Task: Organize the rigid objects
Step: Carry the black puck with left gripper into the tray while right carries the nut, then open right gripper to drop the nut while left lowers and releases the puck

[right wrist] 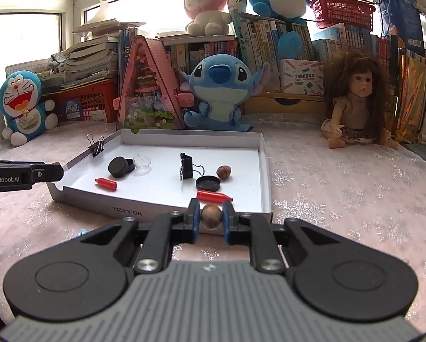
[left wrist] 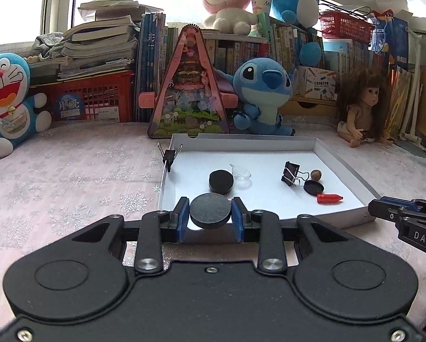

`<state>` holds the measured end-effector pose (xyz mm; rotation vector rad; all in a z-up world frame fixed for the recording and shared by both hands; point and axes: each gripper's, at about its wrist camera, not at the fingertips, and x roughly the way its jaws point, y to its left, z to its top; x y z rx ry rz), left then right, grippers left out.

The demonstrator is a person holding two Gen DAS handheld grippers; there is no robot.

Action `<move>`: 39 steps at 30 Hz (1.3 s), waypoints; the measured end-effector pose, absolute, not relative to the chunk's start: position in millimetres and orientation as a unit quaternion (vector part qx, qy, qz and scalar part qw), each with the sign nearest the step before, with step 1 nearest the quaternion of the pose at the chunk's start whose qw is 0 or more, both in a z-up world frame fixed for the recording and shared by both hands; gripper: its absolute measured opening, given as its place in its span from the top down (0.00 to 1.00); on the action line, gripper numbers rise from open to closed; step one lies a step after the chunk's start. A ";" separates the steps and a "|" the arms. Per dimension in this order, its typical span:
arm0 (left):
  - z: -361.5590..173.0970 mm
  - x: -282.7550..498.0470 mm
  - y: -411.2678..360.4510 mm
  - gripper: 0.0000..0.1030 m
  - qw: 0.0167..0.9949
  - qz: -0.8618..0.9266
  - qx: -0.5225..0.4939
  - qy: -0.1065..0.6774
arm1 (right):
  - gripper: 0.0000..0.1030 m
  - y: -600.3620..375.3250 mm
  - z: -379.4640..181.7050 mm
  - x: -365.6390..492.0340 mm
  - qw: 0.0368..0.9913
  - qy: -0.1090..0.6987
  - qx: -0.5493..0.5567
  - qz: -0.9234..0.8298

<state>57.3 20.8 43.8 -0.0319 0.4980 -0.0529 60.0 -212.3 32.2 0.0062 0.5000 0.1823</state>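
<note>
My left gripper (left wrist: 210, 209) is shut on a flat black round lid (left wrist: 210, 213), held above the near left corner of a shallow white tray (left wrist: 341, 156). My right gripper (right wrist: 211, 213) is shut on a brown nut (right wrist: 211, 217) just above the tray's near rim (right wrist: 161, 212). Inside the tray lie a black round jar (right wrist: 118, 166), a clear dish (right wrist: 142, 161), a black binder clip (right wrist: 186, 166), a second nut (right wrist: 223, 172), a black lid (right wrist: 208, 183) and two red caps (right wrist: 107, 183) (right wrist: 214, 196). Each gripper shows at the edge of the other's view.
Another binder clip (right wrist: 96, 144) is clamped on the tray's left wall. Plush toys, a pink triangular case (left wrist: 188, 85), a doll (right wrist: 352, 99), red crates and rows of books line the far side. A pale snowflake-patterned cloth (left wrist: 70, 176) covers the surface around the tray.
</note>
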 end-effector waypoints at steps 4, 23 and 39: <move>46.0 70.2 19.5 0.71 0.967 -0.027 -0.026 0.252 | 0.80 -213.2 33.5 68.6 0.964 0.250 0.009 0.084; 35.6 118.5 22.9 0.71 0.961 -0.014 -0.028 0.273 | 0.80 -213.7 27.2 119.0 0.958 0.277 0.022 0.067; 19.8 150.6 22.6 0.71 0.955 -0.001 -0.031 0.296 | 0.79 -221.3 22.2 148.1 0.952 0.299 0.033 0.057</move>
